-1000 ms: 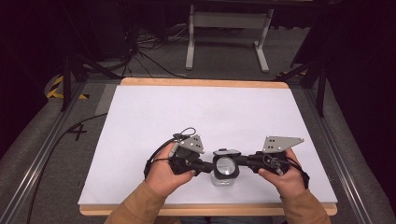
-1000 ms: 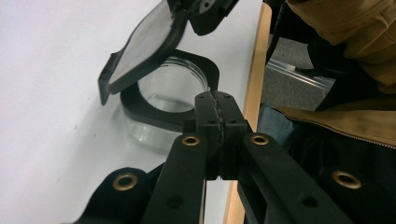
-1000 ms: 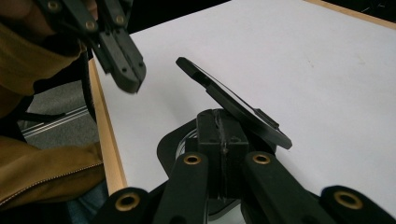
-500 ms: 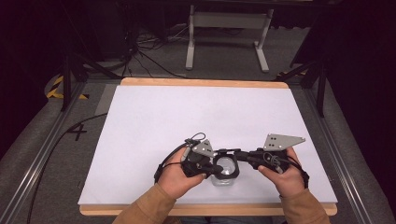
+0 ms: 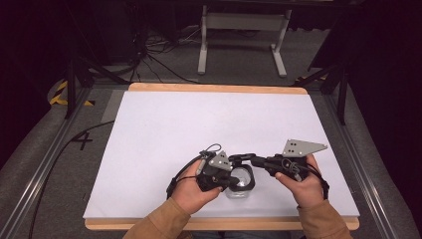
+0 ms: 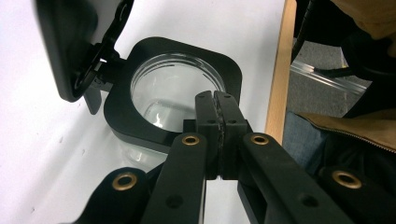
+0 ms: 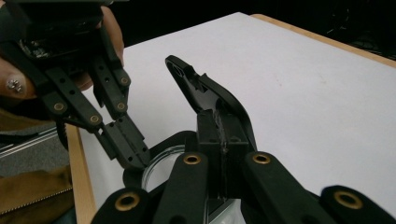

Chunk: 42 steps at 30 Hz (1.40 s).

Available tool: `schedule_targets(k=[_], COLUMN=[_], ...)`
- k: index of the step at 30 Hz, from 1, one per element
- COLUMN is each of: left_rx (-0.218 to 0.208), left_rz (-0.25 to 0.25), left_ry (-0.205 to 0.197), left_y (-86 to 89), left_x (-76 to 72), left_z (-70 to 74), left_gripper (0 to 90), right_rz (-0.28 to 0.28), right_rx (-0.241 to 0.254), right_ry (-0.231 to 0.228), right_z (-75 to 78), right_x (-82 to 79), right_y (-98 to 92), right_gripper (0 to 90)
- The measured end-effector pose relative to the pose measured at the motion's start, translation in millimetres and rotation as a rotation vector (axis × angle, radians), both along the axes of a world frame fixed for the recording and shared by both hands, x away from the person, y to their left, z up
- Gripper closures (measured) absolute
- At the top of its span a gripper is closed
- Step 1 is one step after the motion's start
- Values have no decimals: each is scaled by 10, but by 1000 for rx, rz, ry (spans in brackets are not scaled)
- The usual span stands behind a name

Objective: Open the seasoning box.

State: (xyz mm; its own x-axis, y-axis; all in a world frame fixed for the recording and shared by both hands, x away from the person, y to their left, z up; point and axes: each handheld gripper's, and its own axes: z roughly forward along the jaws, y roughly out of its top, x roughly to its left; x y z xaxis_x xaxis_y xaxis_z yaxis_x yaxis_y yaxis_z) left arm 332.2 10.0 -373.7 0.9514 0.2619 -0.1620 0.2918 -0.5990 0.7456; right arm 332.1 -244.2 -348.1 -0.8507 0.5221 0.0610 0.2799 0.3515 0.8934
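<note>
Clear glass jar (image 5: 239,185) with black collar (image 6: 140,130) and lid (image 7: 205,91); white table (image 5: 209,124), tan sleeves (image 5: 164,226)

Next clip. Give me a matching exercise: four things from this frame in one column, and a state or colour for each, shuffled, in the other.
Things:
1. black lid
2. jar
3. left gripper
4. table edge

States or colours:
A. clear, wearing a black square collar
B. jaws shut, tips at the rim
C. tilted up, open
D. tan wood

Pairs: 1-C, 2-A, 3-B, 4-D
</note>
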Motion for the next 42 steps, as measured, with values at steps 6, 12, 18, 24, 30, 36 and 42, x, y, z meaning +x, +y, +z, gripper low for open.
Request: schedule_targets(k=[6, 12, 18, 24, 30, 36, 42], left_rx=[6, -1, 3, -2, -8, -38, -12], left_rz=[3, 8, 8, 7, 40, 87, 134], left_ry=[-3, 4, 1, 4, -6, -20, -10], left_y=[2, 4, 4, 8, 104, 352, 638], left_x=[-7, -4, -6, 2, 9, 46, 113], left_z=[2, -3, 1, -2, 47, 161, 152], left_gripper=[900, 900, 900, 900, 894, 837, 783], right_rz=[-35, -88, -136, -152, -122, -155, -191], right_rx=[37, 53, 51, 60, 72, -5, -51], right_ry=[-17, -41, -67, -65, -43, -62, -62], right_z=[-23, -68, -106, -124, -78, -6, 24], right_x=[76, 155, 201, 207, 137, 53, 52], right_y=[5, 0, -3, -5, -61, -192, -406], right_gripper=[900, 900, 900, 900, 878, 762, 665])
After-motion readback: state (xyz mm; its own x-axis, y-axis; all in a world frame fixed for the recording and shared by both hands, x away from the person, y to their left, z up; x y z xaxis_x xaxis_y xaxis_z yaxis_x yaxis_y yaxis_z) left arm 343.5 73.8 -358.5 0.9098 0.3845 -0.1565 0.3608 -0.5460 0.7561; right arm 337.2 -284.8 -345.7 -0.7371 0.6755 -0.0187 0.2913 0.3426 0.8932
